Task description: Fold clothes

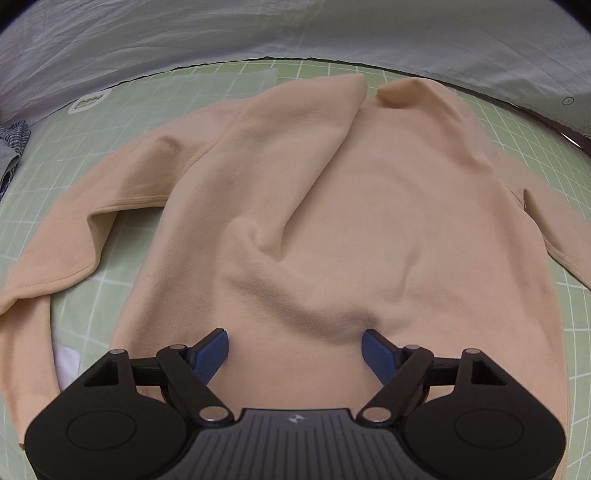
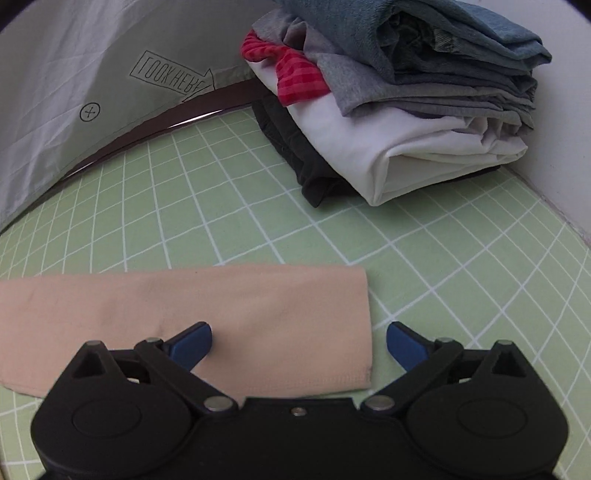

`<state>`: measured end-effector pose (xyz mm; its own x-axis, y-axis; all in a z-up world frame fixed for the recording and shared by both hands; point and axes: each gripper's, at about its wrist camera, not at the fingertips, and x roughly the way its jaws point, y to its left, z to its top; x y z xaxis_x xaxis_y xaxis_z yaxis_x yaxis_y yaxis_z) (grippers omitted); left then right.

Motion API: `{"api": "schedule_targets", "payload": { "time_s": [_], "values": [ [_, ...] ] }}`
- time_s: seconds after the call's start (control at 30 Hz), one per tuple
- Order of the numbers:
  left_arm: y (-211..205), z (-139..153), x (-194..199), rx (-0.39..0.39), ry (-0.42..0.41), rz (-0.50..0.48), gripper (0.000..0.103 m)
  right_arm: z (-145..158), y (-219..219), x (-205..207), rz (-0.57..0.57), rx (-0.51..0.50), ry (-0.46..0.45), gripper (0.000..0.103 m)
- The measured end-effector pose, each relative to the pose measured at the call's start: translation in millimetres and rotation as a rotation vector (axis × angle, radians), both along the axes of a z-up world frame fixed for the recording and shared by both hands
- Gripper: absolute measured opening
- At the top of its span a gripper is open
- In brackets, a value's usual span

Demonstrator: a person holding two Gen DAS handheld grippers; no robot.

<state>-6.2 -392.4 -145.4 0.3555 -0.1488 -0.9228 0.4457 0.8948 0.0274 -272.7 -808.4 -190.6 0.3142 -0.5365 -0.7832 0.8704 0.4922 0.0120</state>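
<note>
Across the green grid mat [image 1: 110,288] in the left wrist view a peach fleece top [image 1: 369,221] lies spread out, its collar toward twelve o'clock and its body running down to six o'clock, where it passes under the left gripper [image 1: 295,349]. One sleeve bends away toward nine o'clock and doubles back along the left edge of the picture; the other sleeve leaves the frame at three o'clock. Soft wrinkles cross the middle of the top. That gripper's jaws stand wide apart over the fabric, with nothing pinched between the blue pads [image 1: 212,352]; whether the tips touch the cloth I cannot tell. A pale grey sheet [image 1: 184,33] covers the far side from ten to two o'clock, and a scrap of striped grey cloth [image 1: 13,142] peeks in at nine o'clock. Seen from the right wrist, a peach sleeve end [image 2: 221,314] lies flat on the mat, reaching from nine o'clock to just past the centre, its cuff edge falling between the spread fingers of the right gripper [image 2: 299,339], whose jaws are fully wide and grip nothing. At one o'clock a stack of folded clothes [image 2: 424,110] sits on the mat against a white wall [image 2: 569,129]: black at the bottom, white above, then grey and blue, with a red checked piece [image 2: 295,77] poking out. No container is in view.
</note>
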Motion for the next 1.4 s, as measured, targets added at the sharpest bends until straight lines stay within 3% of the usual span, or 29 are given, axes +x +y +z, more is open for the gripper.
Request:
{"api": "schedule_targets", "payload": {
  "time_s": [0.13,0.2,0.27,0.3,0.33,0.37,0.47,0.67,0.73,0.8,0.87,1.07,1.17,1.4],
  "values": [
    [4.2,-2.6,4.0,-0.005,0.014,0.037,0.09,-0.6,-5.7,-0.3,0.01,-0.005,-0.022,0.099],
    [2.3,-4.7,5.5,0.008,0.017,0.055,0.095,2.5,-2.9,-1.3,0.017,-0.019,-0.036,0.082],
    [3.7,-7.0,7.7,0.013,0.029,0.09,0.102,5.6,2.3,-4.8,0.031,-0.022,-0.055,0.045],
    [4.0,-7.5,8.1,0.012,0.03,0.098,0.103,6.8,4.9,-6.9,0.04,-0.019,-0.066,0.035],
    [4.2,-7.7,8.1,0.01,0.029,0.102,0.103,7.9,7.5,-9.1,0.048,-0.015,-0.078,0.019],
    [4.6,-7.8,7.0,0.008,0.025,0.102,0.103,9.1,10.1,-11.2,0.057,-0.012,-0.089,0.011],
    [6.7,-7.9,2.9,-0.001,0.007,0.103,0.103,12.8,19.4,-24.4,0.028,-0.034,-0.075,0.011],
    [9.9,-8.2,-5.3,-0.022,-0.035,0.111,0.103,11.9,33.4,-71.3,-0.154,-0.055,0.034,0.012],
    [10.2,-8.8,-6.4,-0.027,-0.045,0.113,0.103,11.4,37.5,-83.8,-0.17,-0.052,0.043,0.014],
    [11.6,-8.9,-6.4,-0.03,-0.049,0.114,0.103,14.6,40.8,-90.2,-0.165,-0.046,0.051,0.032],
    [12.5,-8.7,-7.3,-0.033,-0.047,0.114,0.103,19.9,46.0,-91.6,-0.173,-0.059,0.06,0.065],
    [38.5,6.6,-20.6,-0.126,-0.048,0.162,0.103,42.8,80.6,-75.2,-0.075,-0.113,0.023,0.095],
    [64.7,18.8,-33.3,-0.146,-0.081,0.202,0.103,48.1,110.9,-60.0,0.028,-0.128,0.019,0.099],
    [154.6,36.6,-52.8,-0.143,-0.119,0.367,0.103,38.6,192.0,-17.9,0.262,-0.059,0.037,0.099]
  ]
}}
